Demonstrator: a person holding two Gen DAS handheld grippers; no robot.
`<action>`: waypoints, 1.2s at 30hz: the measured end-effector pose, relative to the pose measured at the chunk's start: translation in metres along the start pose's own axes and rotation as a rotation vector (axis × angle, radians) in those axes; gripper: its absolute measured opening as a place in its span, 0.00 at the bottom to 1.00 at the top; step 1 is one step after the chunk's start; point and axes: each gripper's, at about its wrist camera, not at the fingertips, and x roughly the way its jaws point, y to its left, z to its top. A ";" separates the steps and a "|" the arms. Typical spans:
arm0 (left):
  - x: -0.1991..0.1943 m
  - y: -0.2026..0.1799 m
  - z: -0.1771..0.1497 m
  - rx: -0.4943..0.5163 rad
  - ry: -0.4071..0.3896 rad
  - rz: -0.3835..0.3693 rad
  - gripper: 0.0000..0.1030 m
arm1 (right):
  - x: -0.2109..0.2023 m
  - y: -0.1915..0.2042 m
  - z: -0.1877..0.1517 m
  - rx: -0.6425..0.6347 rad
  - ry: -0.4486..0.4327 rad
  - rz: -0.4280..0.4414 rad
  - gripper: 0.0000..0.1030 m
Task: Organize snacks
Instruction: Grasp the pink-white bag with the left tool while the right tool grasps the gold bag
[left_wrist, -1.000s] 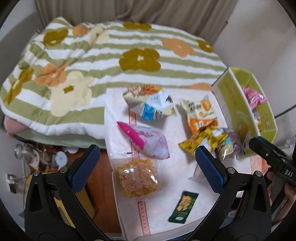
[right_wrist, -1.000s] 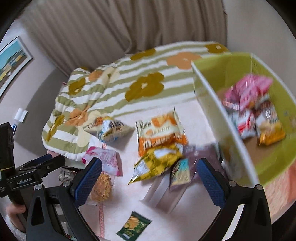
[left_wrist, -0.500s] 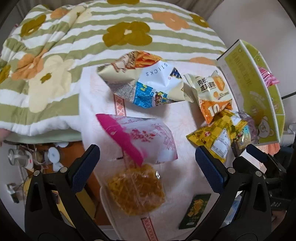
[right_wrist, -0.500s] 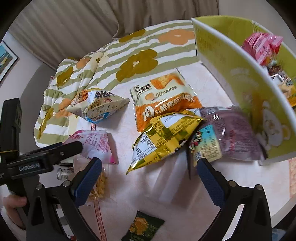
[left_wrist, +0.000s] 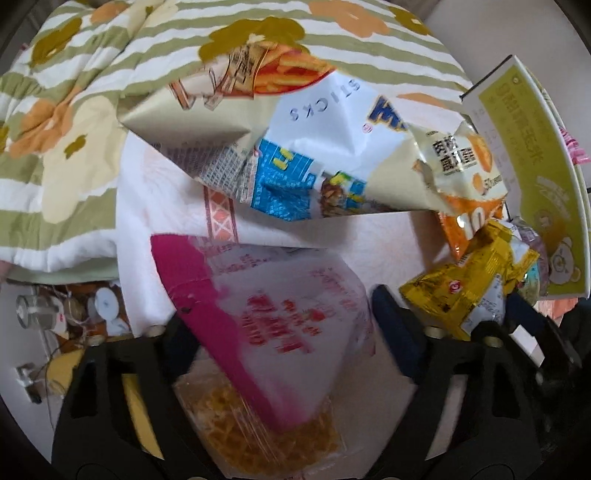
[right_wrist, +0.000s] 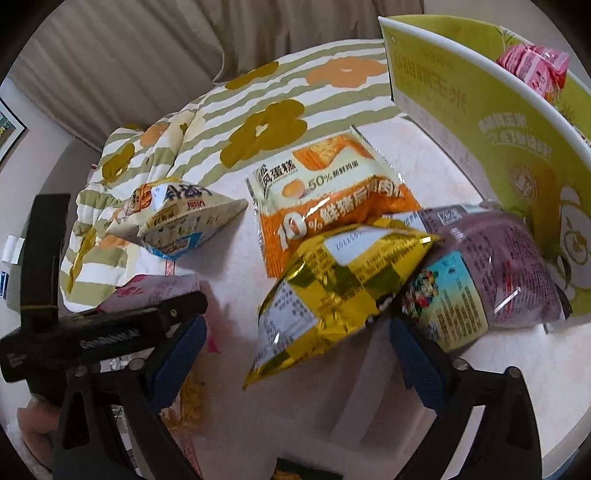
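Observation:
A pink-and-white snack bag (left_wrist: 288, 306) lies on a clear bag of yellow crisps (left_wrist: 266, 439). My left gripper (left_wrist: 284, 332) is low over the pink-and-white bag with its jaws closing. The bag sits between the blue pads, which reach its edges. A gold foil bag (right_wrist: 332, 295) rests on an orange-and-cream cake bag (right_wrist: 325, 199) and a purple bag (right_wrist: 498, 258). My right gripper (right_wrist: 295, 362) is just above the gold bag's near end, jaws closing, and the pads stand off it. The green box (right_wrist: 480, 110) holds pink packets (right_wrist: 532, 66).
A white-and-blue sticks bag (left_wrist: 314, 147) lies at the far edge of the pale tablecloth (right_wrist: 369, 398). Beyond it spreads a green-striped floral quilt (left_wrist: 74, 110). The left gripper's black body (right_wrist: 103, 332) is close by the right one. Left of the table, clutter lies on the floor (left_wrist: 74, 314).
Both grippers have come down close over the snacks. The left jaws have narrowed a lot around the pink-and-white bag. The right jaws have narrowed a little over the gold bag.

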 end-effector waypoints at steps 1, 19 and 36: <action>0.003 0.001 -0.001 -0.004 0.007 -0.013 0.67 | 0.001 0.000 0.001 -0.003 -0.001 -0.003 0.89; -0.016 0.013 -0.009 -0.031 -0.027 -0.033 0.50 | 0.019 0.001 0.010 -0.007 -0.012 -0.052 0.79; -0.057 0.012 -0.032 -0.062 -0.097 -0.020 0.50 | -0.010 0.010 0.002 -0.080 -0.055 -0.019 0.51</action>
